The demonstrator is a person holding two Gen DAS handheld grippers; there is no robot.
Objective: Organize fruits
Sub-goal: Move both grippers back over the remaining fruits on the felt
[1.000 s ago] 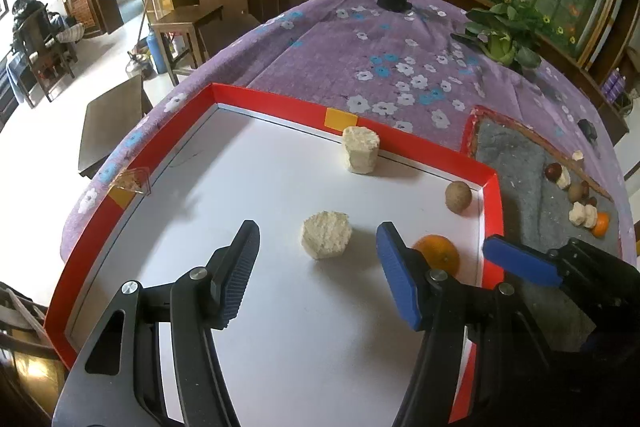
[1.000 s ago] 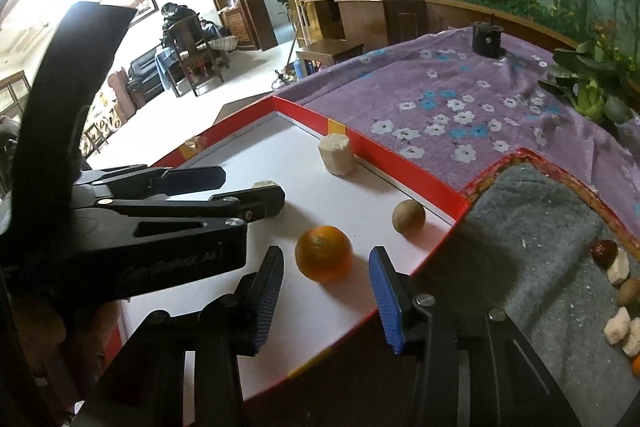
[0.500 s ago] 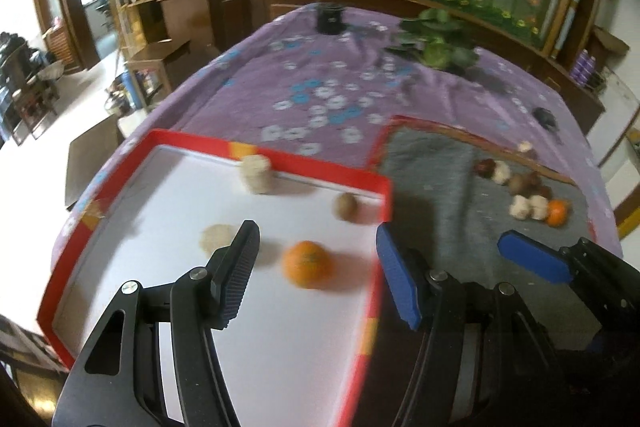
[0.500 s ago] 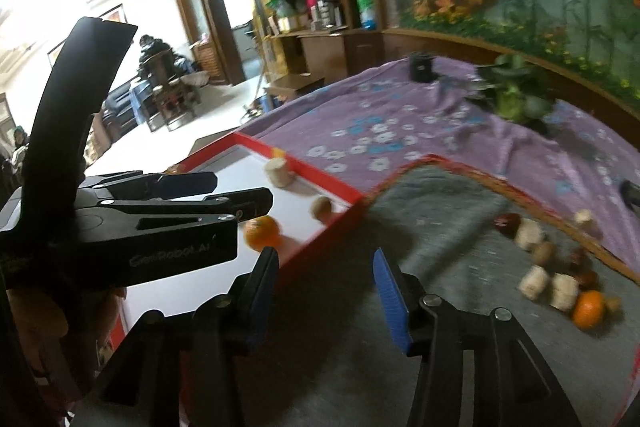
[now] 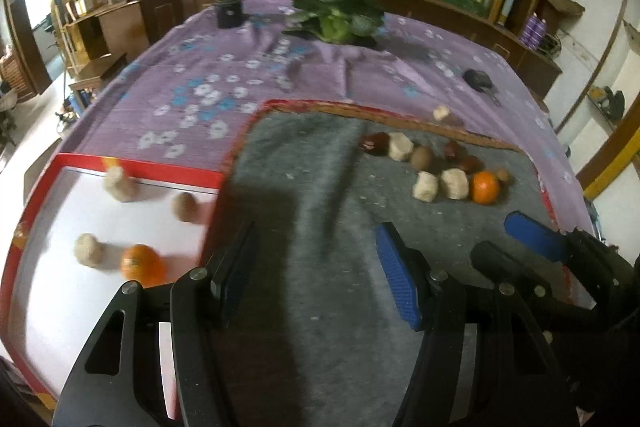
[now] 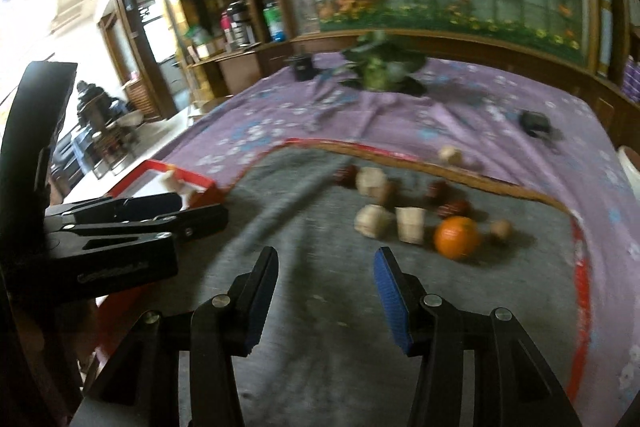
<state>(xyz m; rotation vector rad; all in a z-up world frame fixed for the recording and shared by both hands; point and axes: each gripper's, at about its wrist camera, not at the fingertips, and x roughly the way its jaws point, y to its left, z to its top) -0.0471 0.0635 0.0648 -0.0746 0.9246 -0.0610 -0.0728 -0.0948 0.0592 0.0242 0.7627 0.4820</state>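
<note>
A white tray with a red rim [image 5: 136, 165] sits at the left and holds an orange [image 5: 141, 264], a brown round fruit [image 5: 184, 206] and two pale chunks [image 5: 87, 249]. A grey mat [image 5: 304, 167] to its right carries a cluster of fruits: an orange [image 5: 485, 187], pale chunks [image 5: 454, 183], brown and dark red pieces. The cluster also shows in the right wrist view, with the orange [image 6: 456, 237]. My left gripper [image 5: 316, 277] is open and empty over the mat. My right gripper [image 6: 326, 301] is open and empty, short of the cluster.
A purple flowered cloth [image 5: 248, 75] covers the table. A green plant [image 5: 340, 19], a small black box [image 5: 229, 12] and a dark object [image 5: 478, 79] lie on it at the back. One pale chunk [image 5: 441, 113] lies just beyond the mat's edge.
Both grippers have swung to the right, from over the white tray to over the grey mat. Both stay open and empty. The fruits have not moved.
</note>
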